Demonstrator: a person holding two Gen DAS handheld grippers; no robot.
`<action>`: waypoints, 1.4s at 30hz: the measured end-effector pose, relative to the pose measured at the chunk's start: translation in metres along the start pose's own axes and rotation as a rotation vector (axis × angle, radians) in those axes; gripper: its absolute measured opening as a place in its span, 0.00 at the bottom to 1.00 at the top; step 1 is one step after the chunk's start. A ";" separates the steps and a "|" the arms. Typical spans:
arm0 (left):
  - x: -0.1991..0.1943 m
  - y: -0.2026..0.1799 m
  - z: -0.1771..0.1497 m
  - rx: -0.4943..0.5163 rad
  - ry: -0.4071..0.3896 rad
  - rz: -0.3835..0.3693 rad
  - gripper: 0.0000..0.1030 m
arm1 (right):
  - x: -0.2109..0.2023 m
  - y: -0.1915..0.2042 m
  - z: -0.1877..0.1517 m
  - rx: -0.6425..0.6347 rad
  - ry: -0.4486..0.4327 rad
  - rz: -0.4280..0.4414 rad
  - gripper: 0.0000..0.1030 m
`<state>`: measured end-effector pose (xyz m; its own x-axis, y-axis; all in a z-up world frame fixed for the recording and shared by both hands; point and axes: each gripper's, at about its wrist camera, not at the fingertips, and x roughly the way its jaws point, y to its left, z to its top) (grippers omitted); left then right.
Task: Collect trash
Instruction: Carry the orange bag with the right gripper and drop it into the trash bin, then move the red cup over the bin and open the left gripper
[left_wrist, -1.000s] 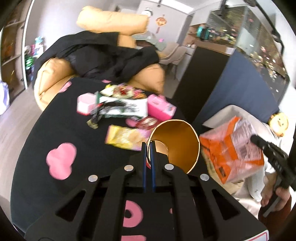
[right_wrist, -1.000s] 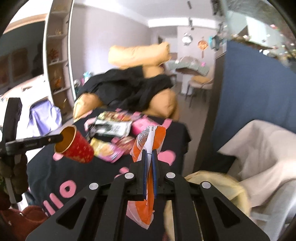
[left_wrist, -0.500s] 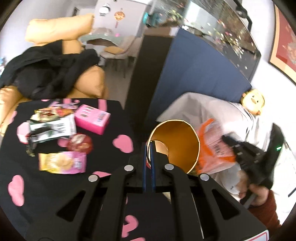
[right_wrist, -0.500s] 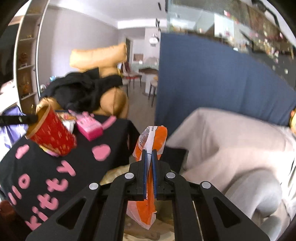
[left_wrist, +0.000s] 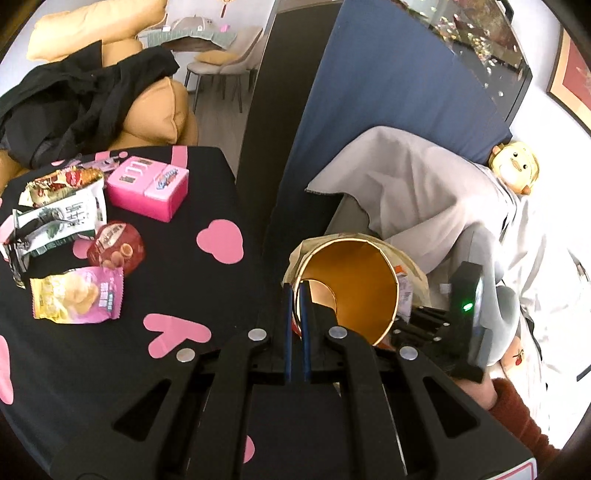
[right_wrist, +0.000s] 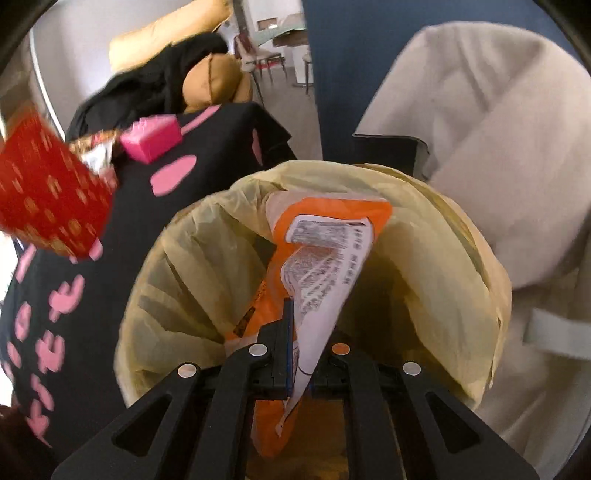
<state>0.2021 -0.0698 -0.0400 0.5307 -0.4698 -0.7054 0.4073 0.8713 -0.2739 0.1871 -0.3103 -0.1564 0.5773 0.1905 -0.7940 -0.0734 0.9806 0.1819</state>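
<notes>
My left gripper (left_wrist: 295, 291) is shut on the rim of a paper cup (left_wrist: 351, 280), gold inside and red outside; the cup (right_wrist: 48, 195) hangs over the gap between table and bin. My right gripper (right_wrist: 297, 317) is shut on an orange snack bag (right_wrist: 325, 258) and holds it down inside the mouth of the trash bin with a yellow liner (right_wrist: 207, 258). In the left wrist view the bin liner (left_wrist: 413, 266) peeks from behind the cup, and the right gripper's body (left_wrist: 461, 317) sits beside it.
A black table with pink shapes (left_wrist: 177, 288) carries several wrappers: a pink box (left_wrist: 147, 188), a yellow-pink snack bag (left_wrist: 74, 295), a red packet (left_wrist: 116, 247), a white-green bag (left_wrist: 59, 218). A grey-draped sofa (left_wrist: 424, 184) and an orange armchair with black clothes (left_wrist: 110, 92) flank it.
Both grippers swung from over the table to the bin. The right one dropped with the orange bag into the bin's mouth. The left one brought the cup to the table's edge.
</notes>
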 end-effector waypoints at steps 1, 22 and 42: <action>0.001 -0.001 -0.001 0.003 0.003 0.000 0.04 | -0.008 -0.003 -0.001 0.025 -0.019 0.015 0.08; 0.079 -0.083 0.031 0.107 0.081 -0.174 0.04 | -0.146 -0.059 -0.022 0.083 -0.316 -0.203 0.63; 0.147 -0.086 -0.016 0.177 0.298 -0.113 0.43 | -0.138 -0.081 -0.036 0.137 -0.324 -0.203 0.63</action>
<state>0.2330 -0.2118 -0.1312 0.2455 -0.4769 -0.8439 0.5873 0.7658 -0.2619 0.0837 -0.4148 -0.0825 0.7967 -0.0527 -0.6020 0.1653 0.9772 0.1333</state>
